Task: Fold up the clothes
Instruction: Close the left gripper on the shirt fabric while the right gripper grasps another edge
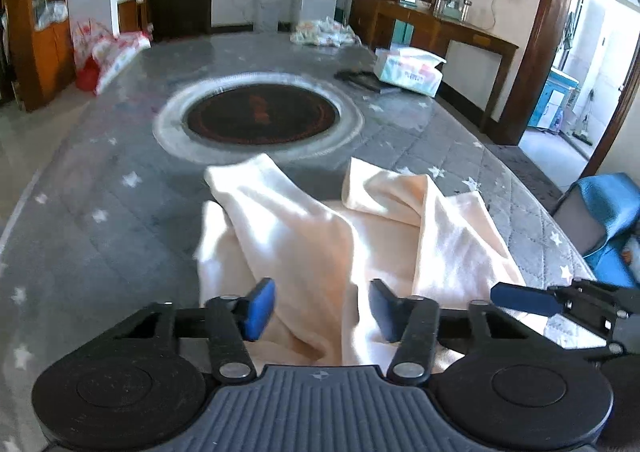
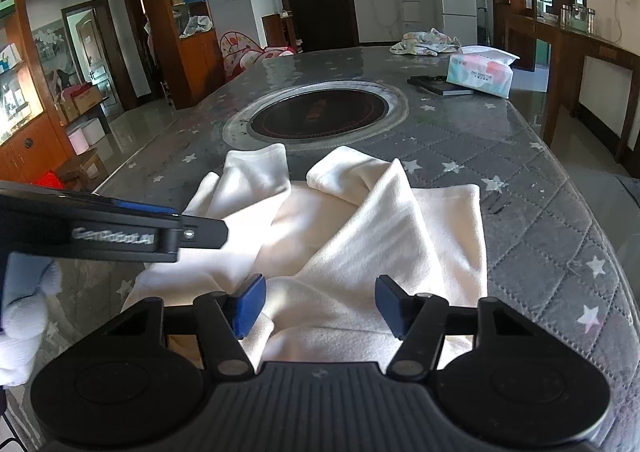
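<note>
The cream garment (image 2: 360, 219) lies rumpled, its two ends bunched up, just in front of the round burner (image 2: 318, 113). The left gripper (image 1: 322, 310) and right gripper (image 2: 320, 306) hang over its near edge, jaws partly apart with cloth between them, pads not pressing.

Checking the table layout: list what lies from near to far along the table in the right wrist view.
right gripper → cream garment → round black cooktop → tissue pack → crumpled patterned cloth.
</note>
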The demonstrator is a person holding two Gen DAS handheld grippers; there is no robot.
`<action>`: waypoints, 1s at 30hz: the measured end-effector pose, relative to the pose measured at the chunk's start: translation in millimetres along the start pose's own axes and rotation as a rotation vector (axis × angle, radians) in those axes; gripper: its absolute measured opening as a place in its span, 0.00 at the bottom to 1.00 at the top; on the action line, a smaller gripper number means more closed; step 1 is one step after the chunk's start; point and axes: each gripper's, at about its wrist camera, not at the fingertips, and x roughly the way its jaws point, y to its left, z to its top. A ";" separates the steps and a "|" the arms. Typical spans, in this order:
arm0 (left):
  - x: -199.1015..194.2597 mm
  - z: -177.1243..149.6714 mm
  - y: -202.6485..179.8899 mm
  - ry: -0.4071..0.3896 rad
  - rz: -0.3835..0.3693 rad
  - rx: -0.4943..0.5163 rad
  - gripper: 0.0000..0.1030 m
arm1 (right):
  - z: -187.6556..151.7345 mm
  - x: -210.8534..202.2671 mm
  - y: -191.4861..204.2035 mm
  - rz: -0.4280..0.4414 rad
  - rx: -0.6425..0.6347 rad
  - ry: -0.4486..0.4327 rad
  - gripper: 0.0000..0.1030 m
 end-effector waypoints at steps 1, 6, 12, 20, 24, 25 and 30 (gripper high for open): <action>3.4 0.0 1.9 0.008 -0.011 -0.006 0.32 | -0.3 0.2 -0.3 -0.001 0.000 0.001 0.59; 9.9 -8.6 10.4 0.019 -0.049 -0.027 0.08 | -1.5 0.0 -3.0 -0.013 0.002 0.005 0.59; -3.8 -21.0 21.3 -0.011 -0.040 -0.059 0.04 | 1.8 0.1 0.2 -0.006 -0.018 -0.001 0.59; -37.8 -38.7 34.8 -0.063 -0.009 -0.113 0.03 | 4.6 10.7 23.1 0.047 -0.093 0.018 0.57; -54.7 -51.0 41.9 -0.076 0.010 -0.132 0.03 | -2.1 23.5 29.9 0.055 -0.127 0.055 0.39; -58.3 -54.3 44.0 -0.077 0.015 -0.136 0.02 | -4.4 26.4 28.5 0.053 -0.123 0.064 0.35; -71.6 -68.0 53.0 -0.074 0.023 -0.156 0.02 | -8.4 13.5 20.3 0.050 -0.098 0.035 0.13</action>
